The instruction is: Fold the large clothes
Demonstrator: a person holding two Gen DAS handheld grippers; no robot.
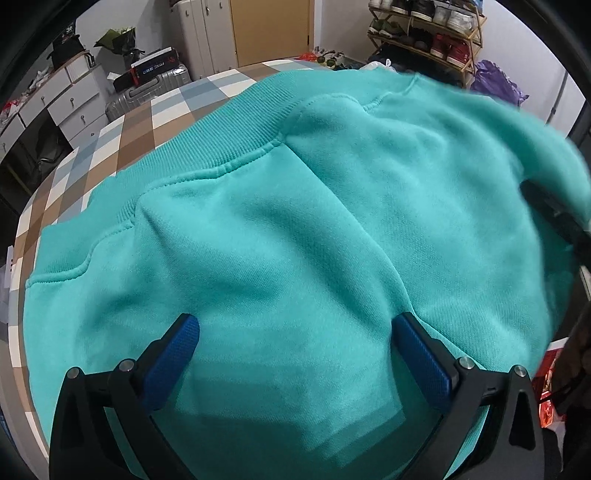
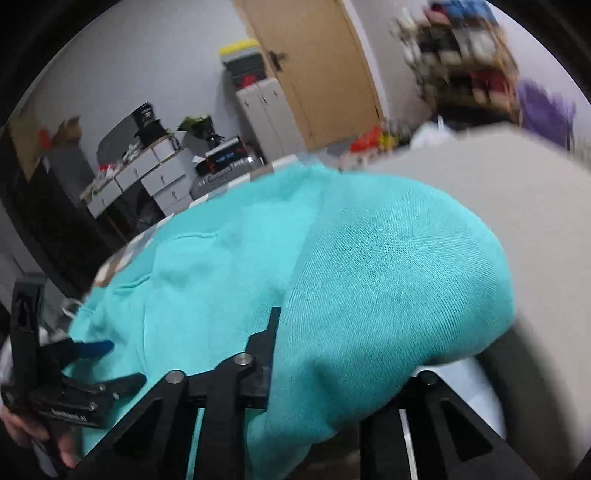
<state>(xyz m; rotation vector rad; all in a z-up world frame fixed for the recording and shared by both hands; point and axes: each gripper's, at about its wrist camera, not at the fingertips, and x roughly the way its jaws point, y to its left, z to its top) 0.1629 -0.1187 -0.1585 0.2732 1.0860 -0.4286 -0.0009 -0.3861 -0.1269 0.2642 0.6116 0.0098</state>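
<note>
A teal sweatshirt (image 1: pixel 295 221) lies spread on a checkered table (image 1: pixel 122 129), its ribbed hem toward the far left. My left gripper (image 1: pixel 295 350) hovers just over the sweatshirt, open, blue pads (image 1: pixel 173 358) wide apart with nothing between them. In the right wrist view my right gripper (image 2: pixel 332 369) is shut on a fold of the sweatshirt (image 2: pixel 369 295), lifted and draped over its fingers, hiding the tips. The left gripper also shows in the right wrist view (image 2: pixel 74 369) at lower left, held by a hand. The right gripper (image 1: pixel 554 214) shows dark at the right edge of the left wrist view.
A white drawer unit (image 1: pixel 66 107) and a silver suitcase (image 1: pixel 147 92) stand beyond the table's far left. A wooden door (image 1: pixel 269 29) is behind. A shoe rack (image 1: pixel 424 33) and a purple bag (image 1: pixel 495 81) stand at the far right. A pale blurred surface (image 2: pixel 498 203) fills the right of the right wrist view.
</note>
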